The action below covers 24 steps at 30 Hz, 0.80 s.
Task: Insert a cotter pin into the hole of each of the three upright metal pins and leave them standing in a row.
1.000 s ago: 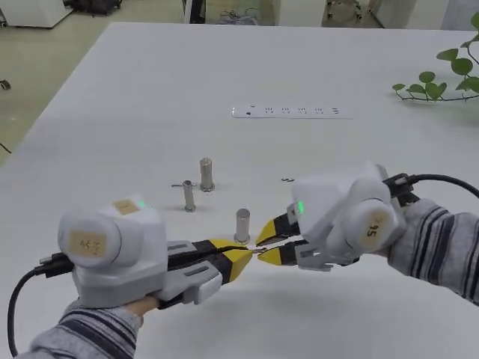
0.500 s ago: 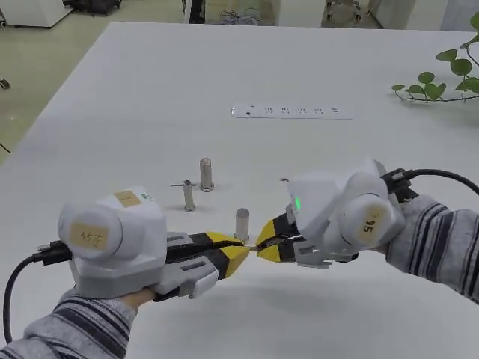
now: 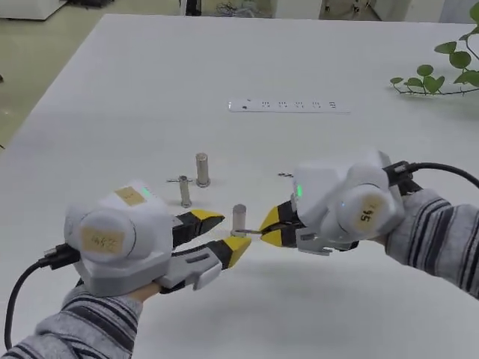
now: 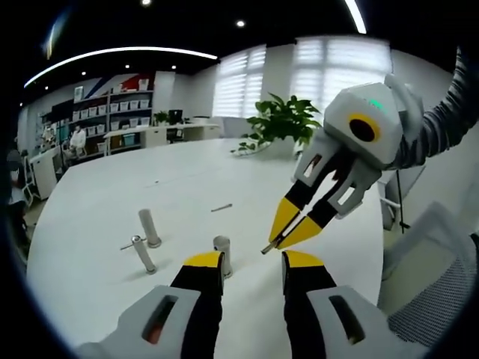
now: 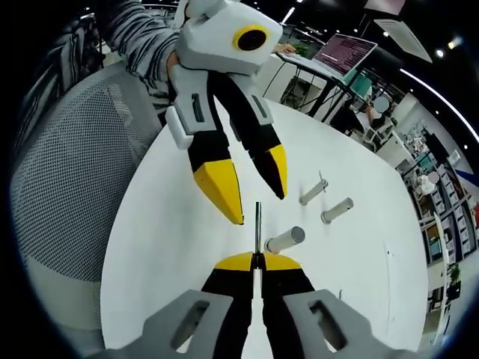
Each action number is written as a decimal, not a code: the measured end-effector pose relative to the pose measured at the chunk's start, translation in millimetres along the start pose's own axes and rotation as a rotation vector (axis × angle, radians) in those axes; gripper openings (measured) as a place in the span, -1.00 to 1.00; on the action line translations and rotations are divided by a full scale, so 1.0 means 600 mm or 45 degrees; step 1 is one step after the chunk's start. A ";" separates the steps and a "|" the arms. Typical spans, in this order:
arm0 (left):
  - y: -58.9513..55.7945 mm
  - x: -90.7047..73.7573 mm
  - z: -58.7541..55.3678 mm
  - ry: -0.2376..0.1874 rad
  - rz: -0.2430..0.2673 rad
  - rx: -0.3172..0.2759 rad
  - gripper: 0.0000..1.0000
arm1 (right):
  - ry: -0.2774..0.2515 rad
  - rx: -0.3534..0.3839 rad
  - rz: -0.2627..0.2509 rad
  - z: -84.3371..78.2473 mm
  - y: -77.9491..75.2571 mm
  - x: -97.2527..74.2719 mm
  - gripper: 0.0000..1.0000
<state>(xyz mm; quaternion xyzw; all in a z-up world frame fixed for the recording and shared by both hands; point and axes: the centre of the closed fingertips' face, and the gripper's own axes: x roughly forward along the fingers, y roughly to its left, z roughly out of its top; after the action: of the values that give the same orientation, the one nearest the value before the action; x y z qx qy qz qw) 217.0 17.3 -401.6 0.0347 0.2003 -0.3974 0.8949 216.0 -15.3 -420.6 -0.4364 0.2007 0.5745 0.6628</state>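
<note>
Left gripper (image 3: 229, 230) jaws newly apart, off the cotter pin (image 5: 257, 221); right gripper (image 5: 257, 260) jaws tight on it.

short grey cylindrical metal pins (image 3: 239, 217): smooth, satin sheen. thin wire cotter pin (image 5: 257, 221): bare bright metal. left gripper (image 4: 253, 262) and right gripper (image 5: 257, 262): matt white plastic shells, smooth yellow-and-black jaw tips. white table top (image 3: 150, 90): smooth, matt. striped sleeve (image 3: 441, 239): knit cloth.

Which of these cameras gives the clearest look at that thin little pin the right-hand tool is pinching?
The right gripper view: the cotter pin juts straight out of the right gripper, whole against the white table. The head view shows a thin sliver; the left gripper view, its short tip.
</note>
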 end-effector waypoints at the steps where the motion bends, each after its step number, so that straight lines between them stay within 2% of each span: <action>1: 0.003 0.001 -0.002 0.004 0.012 0.007 -0.41 | 0.008 0.002 -0.005 -0.004 -0.002 0.001 -1.00; 3: 0.010 0.005 -0.005 0.004 0.040 -0.006 -0.38 | 0.019 0.015 -0.024 -0.011 -0.010 0.002 -1.00; 5: 0.017 0.008 -0.003 -0.025 0.071 -0.028 -0.35 | 0.036 0.031 -0.040 -0.020 -0.018 0.003 -1.00; 9: 0.034 0.015 -0.019 0.014 0.147 -0.021 -0.35 | 0.074 0.032 -0.062 -0.037 -0.034 0.006 -1.00; 12: 0.041 0.021 -0.028 0.022 0.180 -0.022 -0.35 | 0.093 0.029 -0.069 -0.047 -0.044 0.009 -1.00; 17: 0.050 0.034 -0.043 0.041 0.221 -0.049 -0.34 | 0.149 0.059 -0.092 -0.067 -0.061 0.017 -1.00; 24: 0.060 0.058 -0.054 0.058 0.265 -0.053 -0.36 | 0.169 0.065 -0.076 -0.079 -0.068 0.030 -1.00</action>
<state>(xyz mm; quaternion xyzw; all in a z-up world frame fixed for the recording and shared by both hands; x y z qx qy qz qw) 253.9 24.6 -448.1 0.0458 0.2241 -0.2971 0.9270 270.2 -41.4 -445.3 -0.4623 0.2455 0.5190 0.6758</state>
